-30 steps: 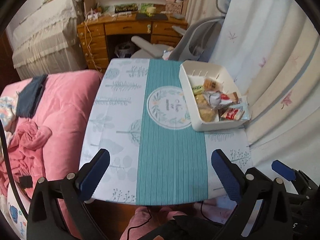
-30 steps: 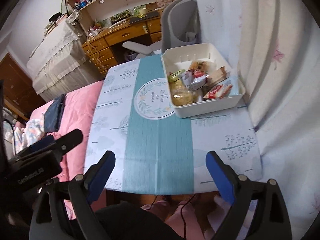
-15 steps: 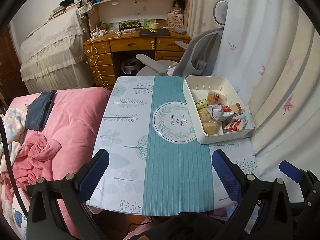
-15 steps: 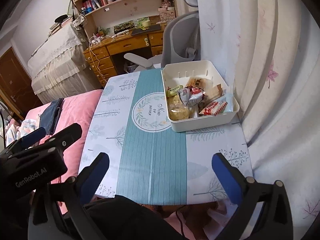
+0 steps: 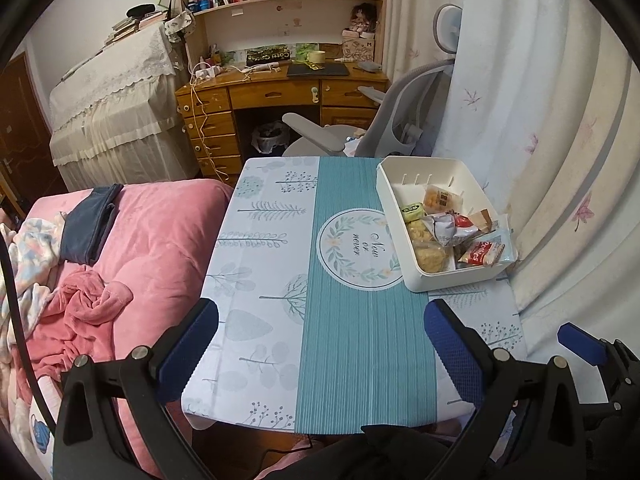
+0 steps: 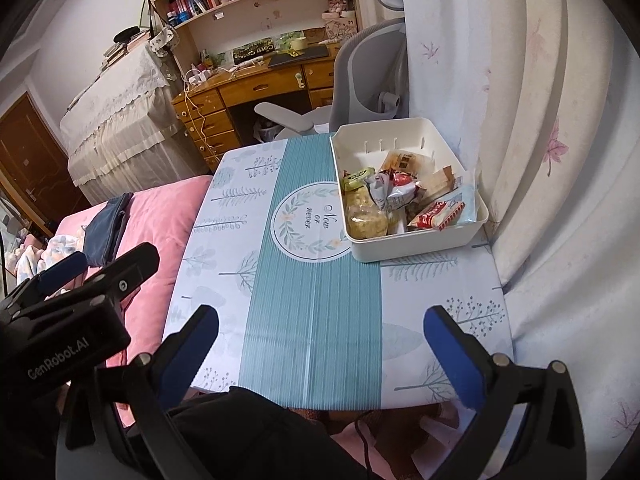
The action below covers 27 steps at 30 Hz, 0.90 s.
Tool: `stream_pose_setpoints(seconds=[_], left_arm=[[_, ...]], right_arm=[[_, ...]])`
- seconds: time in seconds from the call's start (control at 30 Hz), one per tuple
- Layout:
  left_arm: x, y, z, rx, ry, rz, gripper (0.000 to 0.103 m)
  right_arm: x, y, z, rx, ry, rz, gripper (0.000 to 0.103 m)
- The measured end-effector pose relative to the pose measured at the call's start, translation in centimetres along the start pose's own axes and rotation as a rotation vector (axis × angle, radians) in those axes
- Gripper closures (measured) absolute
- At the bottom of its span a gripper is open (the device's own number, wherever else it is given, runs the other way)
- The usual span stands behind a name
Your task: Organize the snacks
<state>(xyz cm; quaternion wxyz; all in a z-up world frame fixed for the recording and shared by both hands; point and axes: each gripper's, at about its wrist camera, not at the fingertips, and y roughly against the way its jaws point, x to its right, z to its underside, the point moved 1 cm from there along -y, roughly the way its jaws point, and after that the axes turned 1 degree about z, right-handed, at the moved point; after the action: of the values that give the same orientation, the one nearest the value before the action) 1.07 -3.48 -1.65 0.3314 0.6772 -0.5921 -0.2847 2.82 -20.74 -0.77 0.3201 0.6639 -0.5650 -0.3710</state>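
A white plastic bin stands at the far right of the small table, also in the right wrist view. It holds several snack packets: a red wrapper, a green one, yellow biscuits. My left gripper is open and empty above the table's near edge. My right gripper is open and empty, also high over the near edge, well short of the bin.
The table has a teal and white cloth. A pink bed lies left of it, a curtain right. A grey chair and a wooden desk stand behind.
Both grippers have risen and pulled back from the table. The views have tilted up, showing more of the room. The bin and snacks have not moved.
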Motion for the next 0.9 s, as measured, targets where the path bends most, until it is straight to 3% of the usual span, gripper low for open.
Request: stream_pose_setpoints(seconds=[0.9], left_arm=[[0.04,-0.02,0.07,-0.002,-0.002,0.000,0.001]], right_arm=[[0.20,-0.81,0.53,-0.021,-0.003,-0.008,0.000]])
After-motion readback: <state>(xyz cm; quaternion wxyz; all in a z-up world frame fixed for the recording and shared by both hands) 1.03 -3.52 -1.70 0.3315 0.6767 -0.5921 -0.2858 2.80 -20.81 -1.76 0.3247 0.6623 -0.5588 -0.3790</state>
